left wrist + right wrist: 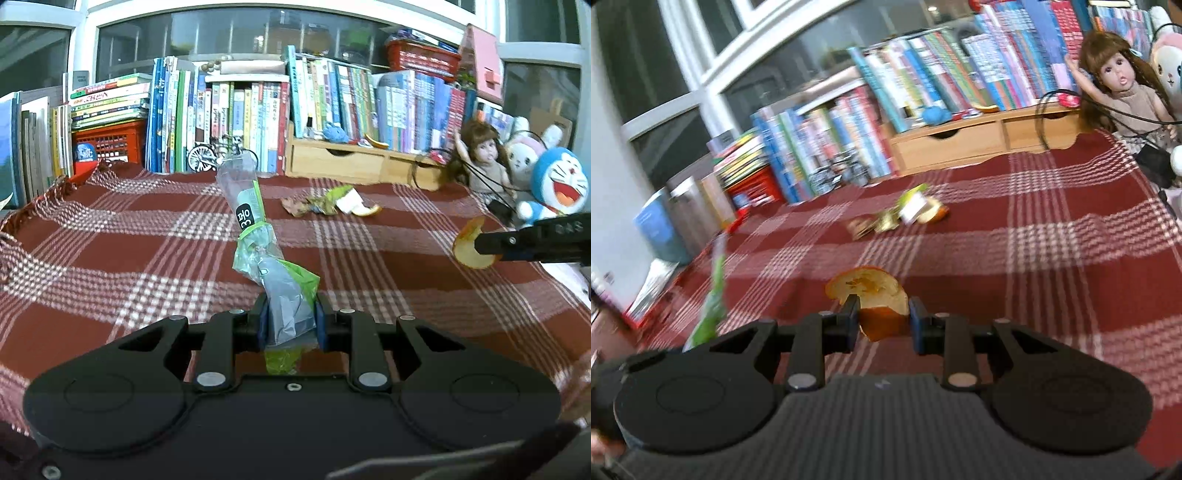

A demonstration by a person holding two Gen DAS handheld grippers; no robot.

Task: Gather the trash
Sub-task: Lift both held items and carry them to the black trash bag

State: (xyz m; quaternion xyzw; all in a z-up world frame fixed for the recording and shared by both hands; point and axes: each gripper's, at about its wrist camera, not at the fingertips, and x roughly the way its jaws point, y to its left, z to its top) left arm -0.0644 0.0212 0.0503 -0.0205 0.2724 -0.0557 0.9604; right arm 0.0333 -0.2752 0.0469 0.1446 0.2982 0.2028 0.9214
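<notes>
My left gripper [291, 320] is shut on a crumpled clear and green plastic wrapper [255, 236] that sticks up over the red plaid cloth [147, 251]. My right gripper [882, 320] is shut on a curled orange peel [871, 291]. In the left wrist view the same right gripper [480, 248] reaches in from the right edge with the peel [467, 245] at its tip. A small heap of trash lies farther back on the cloth: wrappers [314, 203], white paper and another peel piece [369, 211]. The right wrist view shows the heap [901, 216] blurred.
Rows of books [240, 110] and a wooden drawer box [354, 162] line the back edge. A doll [480, 155] and plush toys [557, 184] sit at the right. A red crate [110, 142] stands at the back left, with a toy bicycle [203, 157] by the books.
</notes>
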